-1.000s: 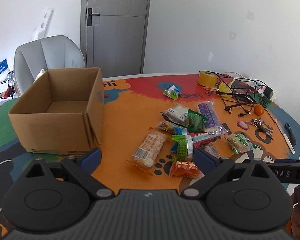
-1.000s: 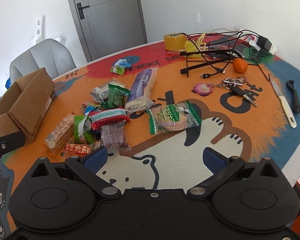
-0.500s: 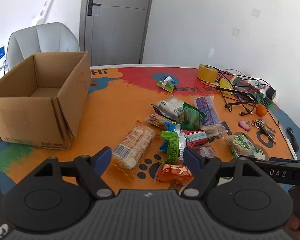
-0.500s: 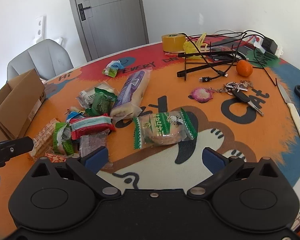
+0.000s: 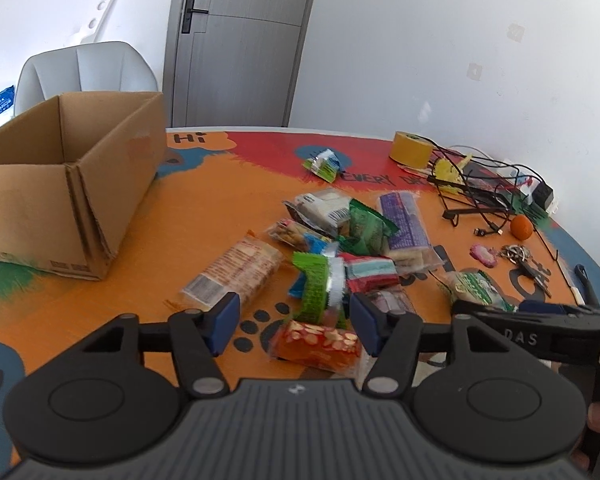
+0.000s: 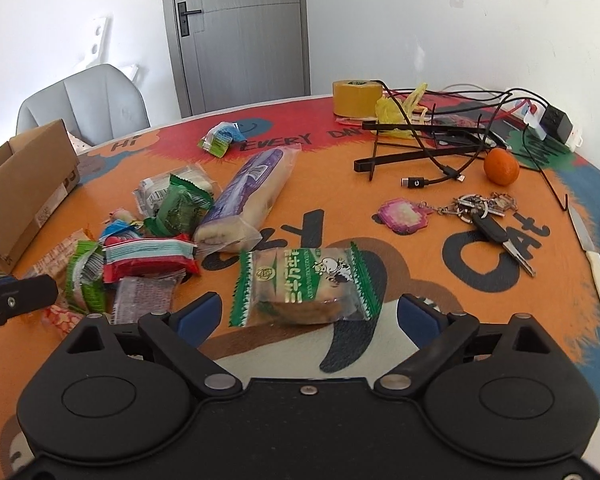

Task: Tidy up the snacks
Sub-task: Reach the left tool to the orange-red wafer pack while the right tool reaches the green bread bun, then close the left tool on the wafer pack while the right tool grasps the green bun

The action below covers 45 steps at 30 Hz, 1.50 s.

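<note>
Wrapped snacks heaped flat beside open, upright cardboard box

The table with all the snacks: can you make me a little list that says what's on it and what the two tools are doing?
box: open cardboard box, nothing seen inside
snack pile: many wrapped snacks, none in the box
left tool: open, jaws have just been closing, over the orange snack pack, not gripping
right tool: open, jaws have just been narrowing a little, around the green-edged cake pack, pads not touching
not snacks: tape roll, orange fruit, keys, knife, cables
</note>
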Tool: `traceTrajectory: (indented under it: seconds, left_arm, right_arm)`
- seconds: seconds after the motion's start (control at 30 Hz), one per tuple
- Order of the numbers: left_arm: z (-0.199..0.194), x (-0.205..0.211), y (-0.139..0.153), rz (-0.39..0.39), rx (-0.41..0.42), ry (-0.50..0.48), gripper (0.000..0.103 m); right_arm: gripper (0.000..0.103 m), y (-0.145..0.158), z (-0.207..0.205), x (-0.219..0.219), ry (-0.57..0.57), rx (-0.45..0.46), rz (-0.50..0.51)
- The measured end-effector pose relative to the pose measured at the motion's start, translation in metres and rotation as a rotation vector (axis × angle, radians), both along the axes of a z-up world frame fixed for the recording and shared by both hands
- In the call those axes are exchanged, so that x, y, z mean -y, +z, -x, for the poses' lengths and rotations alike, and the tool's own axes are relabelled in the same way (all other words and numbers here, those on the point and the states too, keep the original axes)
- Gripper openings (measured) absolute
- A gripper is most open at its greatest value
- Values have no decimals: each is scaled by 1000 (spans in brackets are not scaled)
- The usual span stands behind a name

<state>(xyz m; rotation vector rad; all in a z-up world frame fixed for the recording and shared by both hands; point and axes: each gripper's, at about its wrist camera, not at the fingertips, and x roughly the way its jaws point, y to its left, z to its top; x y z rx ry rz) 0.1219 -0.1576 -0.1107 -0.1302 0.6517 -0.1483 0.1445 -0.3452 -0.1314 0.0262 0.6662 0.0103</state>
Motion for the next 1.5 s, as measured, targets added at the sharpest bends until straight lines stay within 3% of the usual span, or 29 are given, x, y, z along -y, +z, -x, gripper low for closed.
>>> traceTrajectory:
  seconds: [0.5,0.6,0.8,0.87,0.93,0.97,1.1,1.5]
  left_arm:
    - [-2,18,-29,-27,-25,1,60]
    - [0,20,-30,-35,-10,8,51]
    - [3,15,-27,-20,-8,33,46]
    - [4,12,-26,-14,-8,38,46]
    - [6,8,-24,-6,-4,45,46]
    - [8,6,-23,-3,0,48,46]
    - [12,-2,-18,10,19,63,46]
    - [21,-31,-2,58,56,100,46]
  right_arm:
    - [95,-11,-10,-7,22,33,90]
    - [96,-10,-15,-8,17,30,98]
    - [101,-13,-26,-9,-5,3,130]
    - [97,-13,-28,-8,-15,-1,121]
    - [80,-13,-28,-5,-18,-7,84]
    - [78,-12,-28,-4,-13,-12,59]
    - [58,-10,-19,-17,0,0,127]
    - [53,4,5,-28,-16,20,105]
